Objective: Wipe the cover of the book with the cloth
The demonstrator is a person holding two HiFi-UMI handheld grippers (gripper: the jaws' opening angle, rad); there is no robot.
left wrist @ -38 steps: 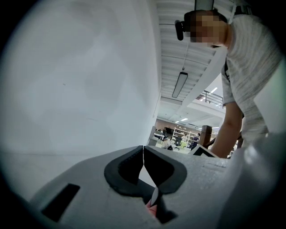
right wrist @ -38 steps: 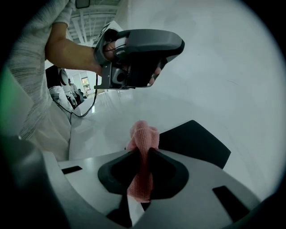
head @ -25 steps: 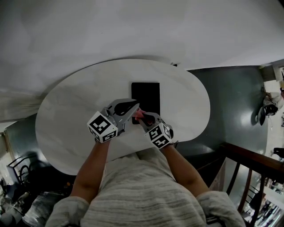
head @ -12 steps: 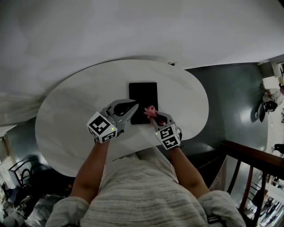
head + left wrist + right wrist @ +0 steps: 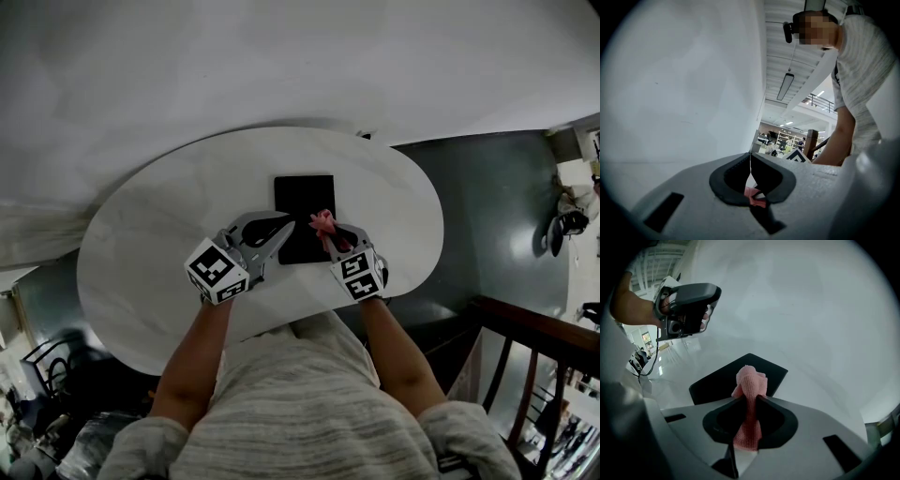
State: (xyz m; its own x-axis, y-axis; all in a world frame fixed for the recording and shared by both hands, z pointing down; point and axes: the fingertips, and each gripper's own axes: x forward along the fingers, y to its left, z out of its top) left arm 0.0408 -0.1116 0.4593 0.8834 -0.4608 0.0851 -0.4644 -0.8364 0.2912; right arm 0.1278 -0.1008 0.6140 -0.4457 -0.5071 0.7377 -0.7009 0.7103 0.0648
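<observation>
Since my right gripper (image 5: 749,403) is clamped on the small pink woven cloth (image 5: 751,380), with a bunched tuft standing out past its tips, I judge the wiping step to be at hand. The thin black rectangular book (image 5: 302,197) lies flat and closed near the middle of the white oval worktop (image 5: 150,244). In the head view the tuft hangs over the book's near right part, but I cannot tell whether it touches the cover. My left gripper (image 5: 287,225) sits just beside it over the book's left part, its jaws pressed together at the tips. A sliver of pink shows in the gap behind them, and I cannot say whether that is a caught scrap or the cloth seen beyond. The cloth looks soft and limp, so it will fold and drag rather than push; gripping it close under the tuft, as now, gives me a firm pad to press with. The book looks light and stiff with a smooth cover, and I expect it to slide on this glossy worktop, so I would pin its near edge with the left gripper, pressing down rather than grasping.
</observation>
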